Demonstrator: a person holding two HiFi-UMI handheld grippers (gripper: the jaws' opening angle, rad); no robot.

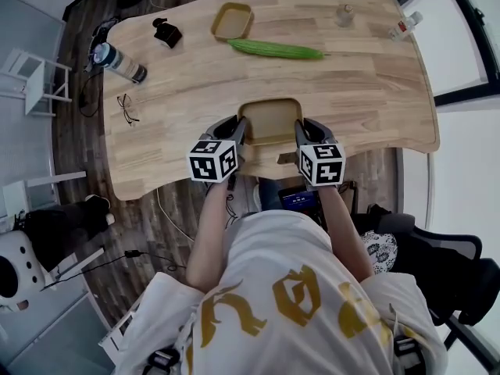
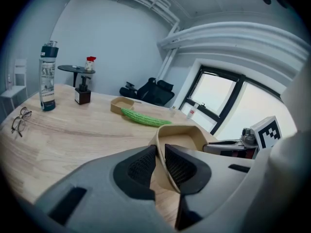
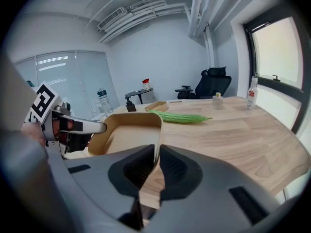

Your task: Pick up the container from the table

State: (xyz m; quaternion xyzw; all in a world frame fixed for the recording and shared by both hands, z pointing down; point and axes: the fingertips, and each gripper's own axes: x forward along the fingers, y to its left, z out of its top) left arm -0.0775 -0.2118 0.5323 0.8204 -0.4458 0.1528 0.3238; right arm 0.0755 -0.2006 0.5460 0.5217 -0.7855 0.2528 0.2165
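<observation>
A tan, shallow container [image 1: 269, 119] is held between my two grippers over the table's front edge, and it looks raised off the wood. My left gripper [image 1: 243, 126] is shut on its left wall, and in the left gripper view the thin rim [image 2: 167, 171] is pinched between the black pads of that gripper [image 2: 160, 155]. My right gripper [image 1: 300, 126] is shut on the right wall, with that gripper [image 3: 156, 160] clamped on the rim in the right gripper view. The container's hollow [image 3: 127, 131] is empty.
On the wooden table [image 1: 367, 84] lie a long green gourd [image 1: 275, 49], a second tan container [image 1: 232, 20], a black holder [image 1: 166, 32], a water bottle [image 1: 117, 59], glasses [image 1: 129, 109] and two small bottles [image 1: 344, 14] [image 1: 406, 26]. An office chair [image 3: 212, 81] stands beyond.
</observation>
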